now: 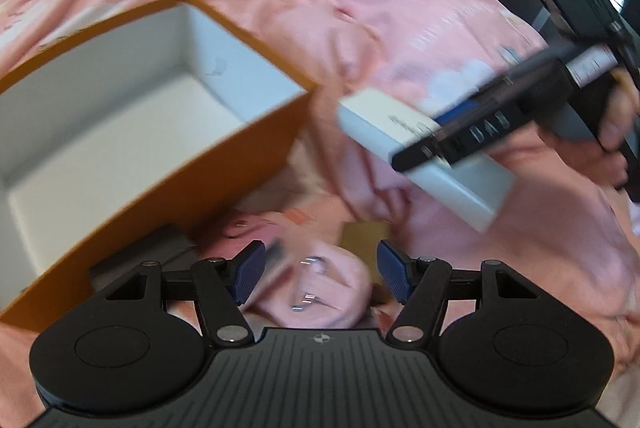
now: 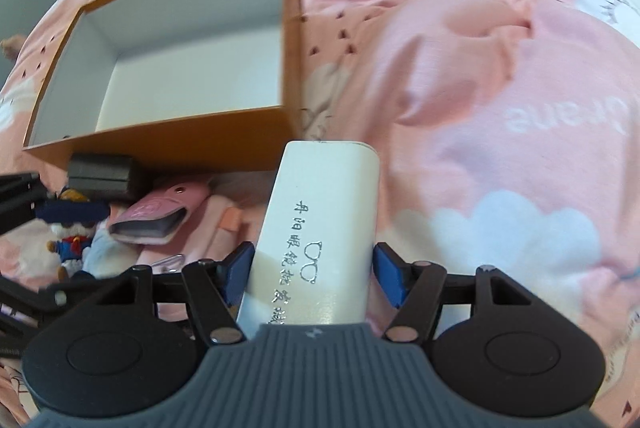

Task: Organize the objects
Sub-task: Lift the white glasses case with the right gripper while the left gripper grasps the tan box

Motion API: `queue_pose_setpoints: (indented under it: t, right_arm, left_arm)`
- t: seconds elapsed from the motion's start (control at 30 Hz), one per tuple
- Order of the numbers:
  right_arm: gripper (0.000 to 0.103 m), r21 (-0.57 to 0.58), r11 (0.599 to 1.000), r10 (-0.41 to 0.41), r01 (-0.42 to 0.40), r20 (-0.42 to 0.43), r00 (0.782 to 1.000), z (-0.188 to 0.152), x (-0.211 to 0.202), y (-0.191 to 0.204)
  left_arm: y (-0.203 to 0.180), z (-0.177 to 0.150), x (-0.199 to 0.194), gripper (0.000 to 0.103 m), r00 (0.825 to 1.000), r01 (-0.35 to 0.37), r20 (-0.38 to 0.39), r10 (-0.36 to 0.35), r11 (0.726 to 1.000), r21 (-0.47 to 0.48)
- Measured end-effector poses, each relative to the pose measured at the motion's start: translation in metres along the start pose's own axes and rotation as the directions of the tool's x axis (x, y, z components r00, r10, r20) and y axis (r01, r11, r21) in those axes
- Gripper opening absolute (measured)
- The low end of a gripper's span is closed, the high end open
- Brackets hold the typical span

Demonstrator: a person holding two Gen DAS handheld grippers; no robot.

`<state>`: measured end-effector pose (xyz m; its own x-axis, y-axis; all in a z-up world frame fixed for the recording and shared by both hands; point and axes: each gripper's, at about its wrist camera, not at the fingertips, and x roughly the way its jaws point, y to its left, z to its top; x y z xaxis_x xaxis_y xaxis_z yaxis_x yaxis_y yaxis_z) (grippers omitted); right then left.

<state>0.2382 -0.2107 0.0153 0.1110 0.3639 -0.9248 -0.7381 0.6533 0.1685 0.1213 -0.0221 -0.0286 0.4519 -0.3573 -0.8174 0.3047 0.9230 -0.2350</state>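
An orange box [image 1: 168,188] with a white empty inside lies open on the pink quilt; it also shows in the right wrist view [image 2: 168,144]. My right gripper [image 2: 314,274] is shut on a white glasses case [image 2: 324,224] with printed characters and holds it just right of the box's near corner. In the left wrist view the glasses case [image 1: 384,132] hangs in the right gripper [image 1: 452,136] above the quilt. My left gripper [image 1: 320,276] is open and empty, low over the quilt near a metal key ring [image 1: 312,280].
Beside the box's front wall lie a black block [image 2: 100,168], a pink pouch [image 2: 160,212] and a small plush toy [image 2: 72,240]. A tan card [image 1: 364,240] lies ahead of my left gripper. Rumpled pink quilt [image 2: 500,108] surrounds everything.
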Motion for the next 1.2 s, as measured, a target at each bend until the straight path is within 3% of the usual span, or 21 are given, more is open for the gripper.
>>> queue_pose_setpoints:
  t: [0.2, 0.33, 0.47, 0.87, 0.97, 1.07, 1.2]
  right_arm:
    - [0.066, 0.063, 0.998, 0.025, -0.026, 0.018, 1.000, -0.015, 0.010, -0.019]
    - [0.066, 0.075, 0.996, 0.051, -0.053, 0.024, 0.998, -0.022, 0.012, -0.028]
    - [0.066, 0.084, 0.993, 0.077, -0.079, 0.028, 0.997, -0.025, 0.017, -0.033]
    - [0.067, 0.052, 0.991, 0.124, -0.125, 0.029, 0.992, -0.024, 0.038, -0.037]
    - [0.067, 0.050, 0.990, 0.131, -0.132, 0.022, 0.991, -0.022, 0.041, -0.038]
    - [0.067, 0.047, 0.990, 0.130, -0.131, 0.015, 0.991, -0.020, 0.043, -0.038]
    - [0.067, 0.038, 0.992, 0.118, -0.118, 0.010, 0.993, -0.019, 0.044, -0.036]
  left_arm:
    - [-0.029, 0.012, 0.030, 0.075, 0.994, 0.066, -0.091, -0.054, 0.988, 0.137]
    - [-0.027, 0.027, 0.064, 0.075, 0.981, 0.110, -0.177, -0.084, 0.984, 0.139]
    - [-0.017, 0.041, 0.092, 0.081, 0.958, 0.129, -0.270, -0.096, 0.986, 0.105]
    - [-0.019, 0.046, 0.145, 0.082, 0.883, 0.176, -0.454, -0.116, 0.980, 0.091]
    - [-0.021, 0.044, 0.146, 0.079, 0.881, 0.170, -0.460, -0.110, 0.981, 0.092]
    - [-0.024, 0.040, 0.143, 0.069, 0.877, 0.182, -0.465, -0.120, 0.979, 0.090]
    - [-0.034, 0.031, 0.133, 0.058, 0.905, 0.133, -0.422, -0.061, 0.981, 0.141]
